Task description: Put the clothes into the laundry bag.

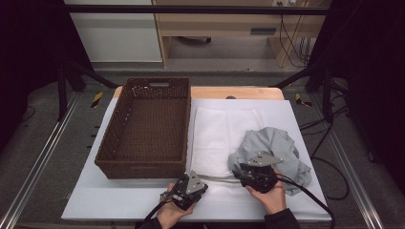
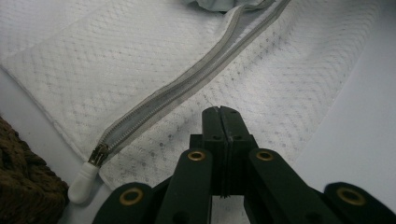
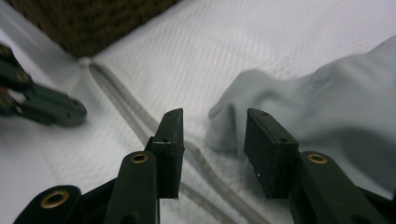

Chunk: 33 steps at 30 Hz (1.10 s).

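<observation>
Holding your left hand-held gripper [image 1: 177,196] shut and empty near the closed zipper [image 2: 187,88] of the white mesh bag [image 1: 217,138], your right hand-held gripper [image 3: 212,154] gapes half-wide beside the grey garment [image 1: 277,150], right, unbagged.

The high view is dim at its edges — the side frames fall to near black — while the white tabletop [image 1: 267,210] is evenly lit from above, with soft shadows. The left gripper view is fairly sharp. The right gripper view is smeared with motion blur — the grey cloth [image 3: 327,102] looks soft.
</observation>
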{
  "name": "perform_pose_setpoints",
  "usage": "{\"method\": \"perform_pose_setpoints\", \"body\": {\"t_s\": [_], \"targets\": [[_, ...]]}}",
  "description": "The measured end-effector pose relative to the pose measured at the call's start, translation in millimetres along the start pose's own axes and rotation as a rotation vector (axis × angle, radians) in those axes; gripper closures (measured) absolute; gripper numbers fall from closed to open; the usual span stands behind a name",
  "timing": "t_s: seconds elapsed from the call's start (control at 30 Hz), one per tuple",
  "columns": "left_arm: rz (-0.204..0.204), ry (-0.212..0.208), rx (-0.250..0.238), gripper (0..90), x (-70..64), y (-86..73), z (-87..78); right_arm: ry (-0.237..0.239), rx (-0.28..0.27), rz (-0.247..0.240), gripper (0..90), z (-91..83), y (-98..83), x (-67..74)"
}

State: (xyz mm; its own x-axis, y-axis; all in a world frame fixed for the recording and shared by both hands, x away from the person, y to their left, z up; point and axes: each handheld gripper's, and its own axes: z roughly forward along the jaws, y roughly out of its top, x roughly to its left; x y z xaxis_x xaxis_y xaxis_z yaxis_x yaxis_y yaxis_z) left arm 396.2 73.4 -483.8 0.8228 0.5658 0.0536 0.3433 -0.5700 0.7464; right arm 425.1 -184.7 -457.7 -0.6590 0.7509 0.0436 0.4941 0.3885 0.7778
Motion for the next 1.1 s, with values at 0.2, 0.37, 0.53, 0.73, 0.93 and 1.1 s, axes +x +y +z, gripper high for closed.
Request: {"method": "perform_pose_setpoints", "body": {"t_s": [0.2, 0.37, 0.53, 0.73, 0.93, 1.1], "targets": [[-0.002, 0.002, 0.005, 89.4, -0.5, 0.6, 0.2, 0.01, 0.058, -0.013, 60.5, 16.5, -8.8, 4.7], [-0.007, -0.002, 0.011, 88.8, -0.1, 1.3, 0.4, -0.015, 0.075, -0.031, 64.9, 23.8, -12.2, 4.6], [-0.007, 0.0, 0.014, 88.2, -0.7, 1.7, 0.5, -0.04, 0.064, -0.033, 76.2, 25.6, -11.8, 3.9], [-0.01, -0.004, 0.018, 87.8, -0.3, 2.7, 0.5, -0.047, 0.08, -0.025, 88.4, 24.4, -8.8, 0.3], [-0.012, -0.013, 0.022, 86.2, -0.4, 3.9, 0.8, -0.041, 0.006, 0.002, 88.7, 9.4, 1.1, -5.5], [-0.005, -0.004, 0.001, 83.9, -0.3, 10.9, -2.4, -0.041, -0.069, 0.006, 88.9, -2.1, 7.6, -9.4]]}}
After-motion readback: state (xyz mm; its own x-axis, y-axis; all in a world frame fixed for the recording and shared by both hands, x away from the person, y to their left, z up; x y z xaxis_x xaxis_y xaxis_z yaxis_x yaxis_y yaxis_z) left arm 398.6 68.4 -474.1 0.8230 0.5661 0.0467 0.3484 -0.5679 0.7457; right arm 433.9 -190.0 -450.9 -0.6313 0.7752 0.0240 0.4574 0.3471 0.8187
